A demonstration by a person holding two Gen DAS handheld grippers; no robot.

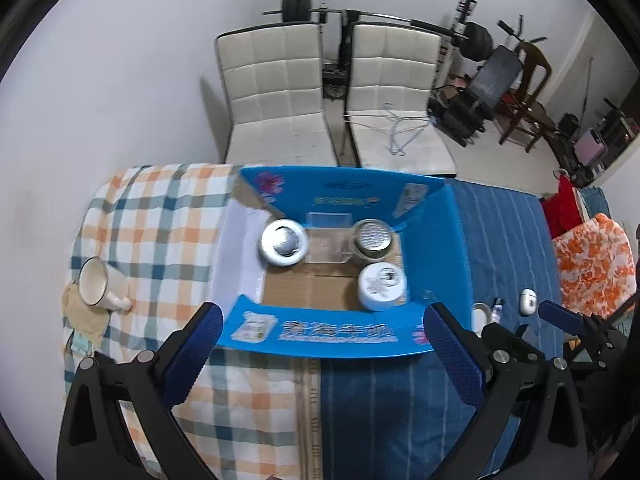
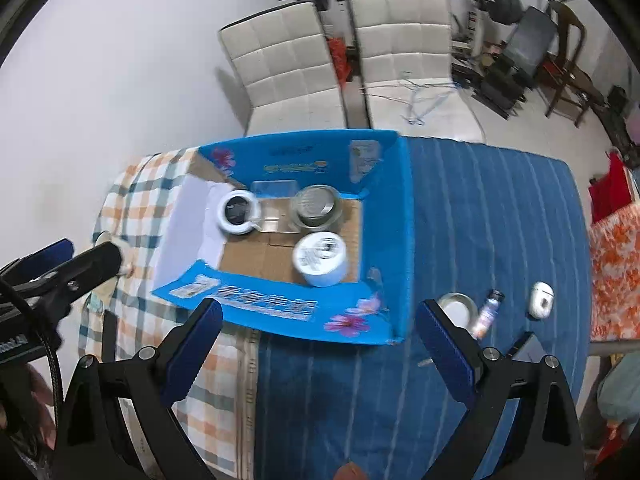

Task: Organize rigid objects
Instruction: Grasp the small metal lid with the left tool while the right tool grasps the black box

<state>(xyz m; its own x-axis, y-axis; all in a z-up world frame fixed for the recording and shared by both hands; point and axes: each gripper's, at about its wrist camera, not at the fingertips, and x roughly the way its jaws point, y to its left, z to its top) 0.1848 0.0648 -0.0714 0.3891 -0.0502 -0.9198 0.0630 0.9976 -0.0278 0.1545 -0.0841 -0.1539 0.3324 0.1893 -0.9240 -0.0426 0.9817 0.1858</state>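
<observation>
Left gripper (image 1: 322,342): jaws spread wide, nothing between them, held above the near flap of the blue box (image 1: 436,240). Right gripper (image 2: 320,338): likewise spread wide and empty, poised over the near right corner of the same box. Inside the box, on the cardboard floor: a white tape roll (image 1: 284,243) at far left, a clear plastic case (image 1: 327,240) at far centre, a metal-lidded jar (image 1: 373,239) at far right, and a white tub (image 1: 382,286) just in front of the jar. Judged four items stowed. Outstanding on the blue striped cloth to the right of the box: a small roll of tape (image 2: 460,310) just beside the right gripper's finger, a small bottle (image 2: 488,312) lying next to it, a white earbud case (image 2: 541,300) further right, and a dark flat item at the near edge, not identifiable. Outstanding on the checked cloth to the left: a white mug (image 1: 100,286), on its side as far as can be told. Judged roughly half complete, with collection left on both sides.
</observation>
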